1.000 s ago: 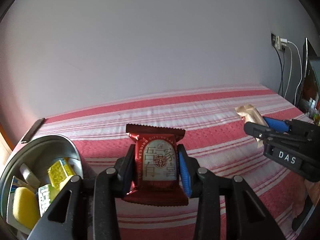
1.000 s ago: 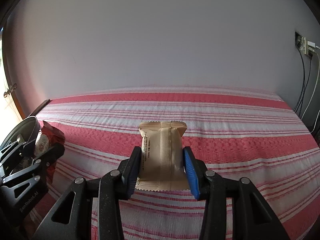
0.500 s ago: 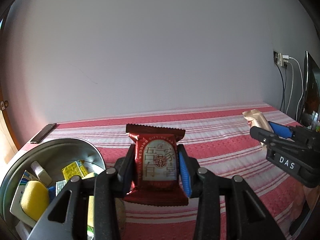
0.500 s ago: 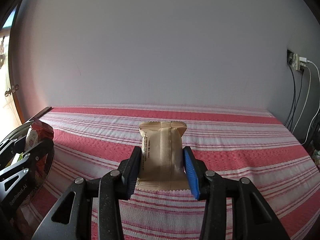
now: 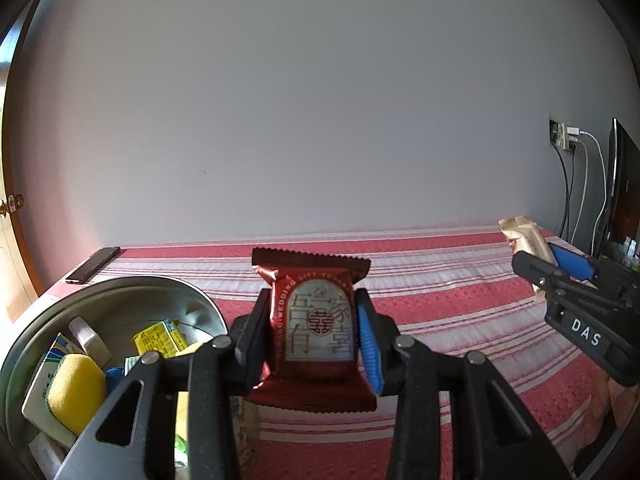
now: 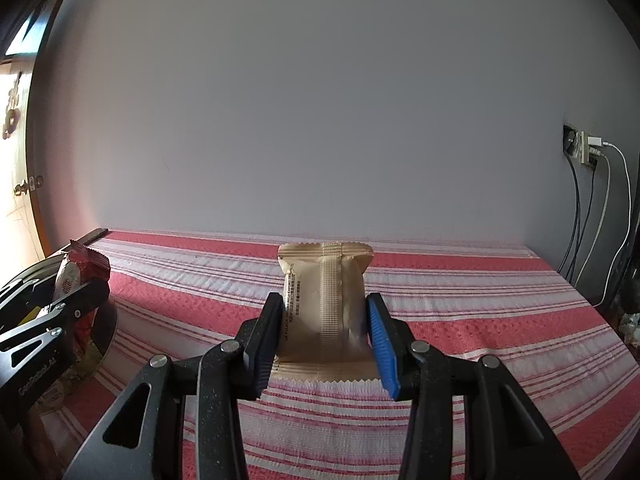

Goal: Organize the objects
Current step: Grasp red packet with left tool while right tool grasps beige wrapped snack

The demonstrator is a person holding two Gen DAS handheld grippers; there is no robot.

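You are holding two wrapped snacks above the red-and-white striped cloth (image 6: pixel 460 288): your left gripper (image 5: pixel 316 338) is clamping a red packet (image 5: pixel 318 320) with a pale label upright between its pads, just beside the metal bowl (image 5: pixel 120 296) at lower left. Inside that bowl are lying a yellow sponge (image 5: pixel 74 388), a yellow carton (image 5: pixel 158 338) and other small packs. Your right gripper (image 6: pixel 326 344) is pinching a tan packet (image 6: pixel 324 304), seam side facing the camera, over the middle of the cloth, while a dark phone (image 5: pixel 93 265) is resting at the cloth's far left edge near the wall.
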